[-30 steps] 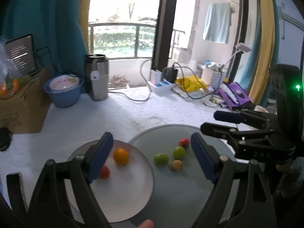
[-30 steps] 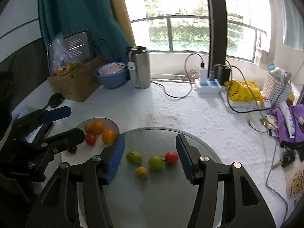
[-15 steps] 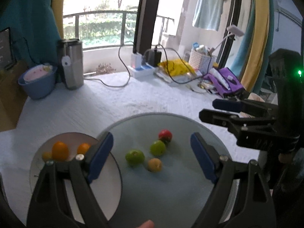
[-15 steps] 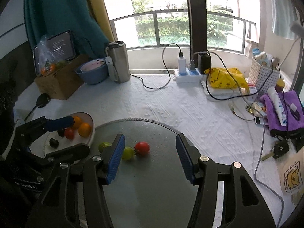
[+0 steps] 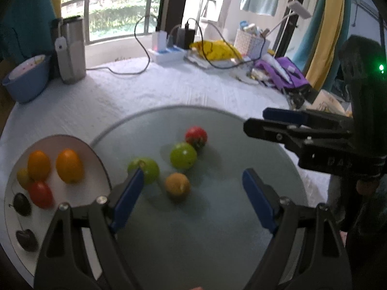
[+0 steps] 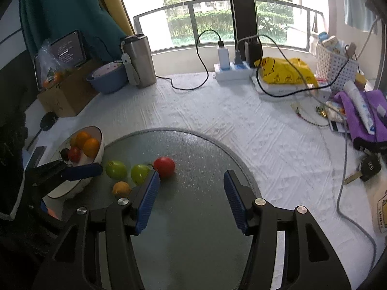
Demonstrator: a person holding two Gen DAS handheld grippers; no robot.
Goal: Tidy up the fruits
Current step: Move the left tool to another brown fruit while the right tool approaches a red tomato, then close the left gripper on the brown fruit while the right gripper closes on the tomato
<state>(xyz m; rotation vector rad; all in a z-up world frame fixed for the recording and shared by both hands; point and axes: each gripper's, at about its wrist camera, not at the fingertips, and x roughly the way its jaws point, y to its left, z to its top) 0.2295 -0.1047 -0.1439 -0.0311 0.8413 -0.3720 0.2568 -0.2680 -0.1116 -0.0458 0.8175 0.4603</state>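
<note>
A round grey glass tray (image 5: 217, 241) lies on the white tablecloth (image 6: 241, 111), overlapping a white plate (image 5: 79, 193) of oranges, tomato and dark cherries. Over the tray, the left gripper (image 5: 192, 197) and right gripper (image 6: 191, 199) both hover spread wide, grasping nothing. Between the left fingers sits a small yellow-brown fruit (image 5: 177, 185); two green fruits (image 5: 183, 155) and a red tomato (image 5: 196, 137) lie just beyond.

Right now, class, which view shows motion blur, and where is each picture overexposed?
Left wrist view: the fruits on the glass turntable, such as the red tomato, look smeared. Right wrist view: sharper, with the tomato crisp. Both views: the window burns white.
</note>
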